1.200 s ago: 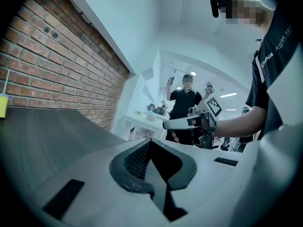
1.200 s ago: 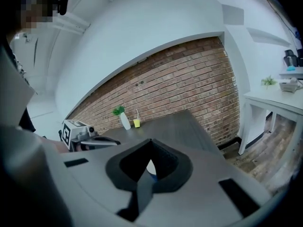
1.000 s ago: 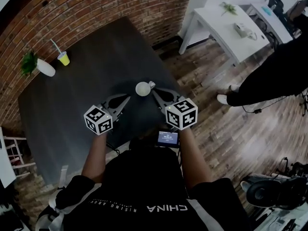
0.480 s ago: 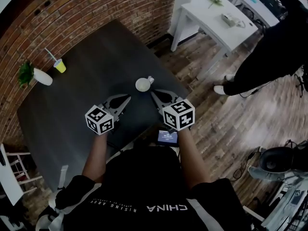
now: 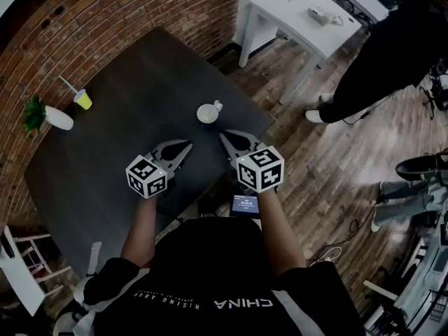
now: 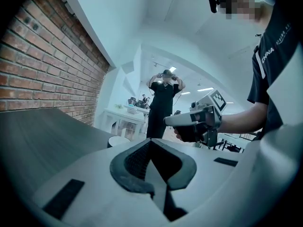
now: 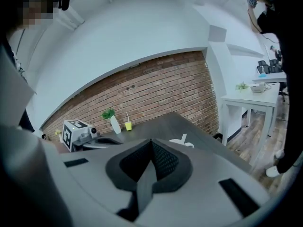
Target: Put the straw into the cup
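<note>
We see a dark square table [image 5: 133,82]; our black shirt [image 5: 210,271] reads "CHINA". Left gripper [image 5: 187,144] and right gripper [image 5: 224,136] hover with jaws pressed together, nothing held. Round white cup [image 5: 206,113] sits just ahead; a small yellow cup [image 5: 84,101] at the far left holds a thin straw [image 5: 68,86]

Dark counter [image 5: 119,159] filling frame centre; white vase holding plant [image 5: 59,120] standing upper left; white table [image 5: 287,12] standing upper right.

Dark bench [image 5: 133,82], white cup [image 5: 206,113] near its right corner, yellow cup [image 5: 84,101] with straw [image 5: 68,85] beside white vase [image 5: 58,120] holding plant [image 5: 32,113] at far left edge.
</note>
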`<control>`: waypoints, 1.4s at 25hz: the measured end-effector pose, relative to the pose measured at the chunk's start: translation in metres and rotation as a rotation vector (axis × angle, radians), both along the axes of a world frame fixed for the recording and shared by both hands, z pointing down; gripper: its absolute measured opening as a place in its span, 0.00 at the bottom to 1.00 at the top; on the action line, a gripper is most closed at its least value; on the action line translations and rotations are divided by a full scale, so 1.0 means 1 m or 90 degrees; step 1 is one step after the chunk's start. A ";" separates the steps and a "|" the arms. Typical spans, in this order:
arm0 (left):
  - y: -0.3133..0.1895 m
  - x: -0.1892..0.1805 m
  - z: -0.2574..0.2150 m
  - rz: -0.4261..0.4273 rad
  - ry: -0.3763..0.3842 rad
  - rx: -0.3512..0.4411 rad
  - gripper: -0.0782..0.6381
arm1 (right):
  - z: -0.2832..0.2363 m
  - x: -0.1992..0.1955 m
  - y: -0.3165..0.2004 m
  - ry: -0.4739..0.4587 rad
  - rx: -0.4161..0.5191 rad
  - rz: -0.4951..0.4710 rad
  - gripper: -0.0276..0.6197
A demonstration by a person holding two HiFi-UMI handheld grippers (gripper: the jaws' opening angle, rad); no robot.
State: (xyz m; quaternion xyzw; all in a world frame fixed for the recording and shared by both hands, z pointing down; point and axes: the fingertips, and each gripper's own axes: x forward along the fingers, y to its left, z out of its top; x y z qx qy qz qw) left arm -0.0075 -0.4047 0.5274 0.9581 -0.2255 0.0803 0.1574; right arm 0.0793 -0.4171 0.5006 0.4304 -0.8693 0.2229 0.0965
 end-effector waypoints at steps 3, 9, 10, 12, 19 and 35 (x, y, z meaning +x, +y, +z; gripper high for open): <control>0.011 0.007 0.003 0.011 0.005 -0.006 0.11 | 0.002 0.005 0.015 0.014 0.000 0.007 0.05; 0.040 0.031 0.000 0.036 0.025 -0.019 0.11 | 0.001 0.025 0.038 0.033 0.002 0.005 0.05; 0.044 0.035 0.001 0.037 0.022 -0.020 0.11 | 0.000 0.027 0.041 0.035 0.003 0.000 0.05; 0.052 0.044 0.000 0.033 0.014 -0.018 0.11 | -0.001 0.032 0.049 0.040 0.006 -0.016 0.05; 0.097 0.081 -0.005 0.011 0.000 -0.009 0.11 | -0.004 0.060 0.092 0.032 0.017 -0.055 0.05; 0.192 0.097 0.001 -0.045 -0.017 0.004 0.11 | 0.000 0.097 0.175 -0.009 0.039 -0.080 0.05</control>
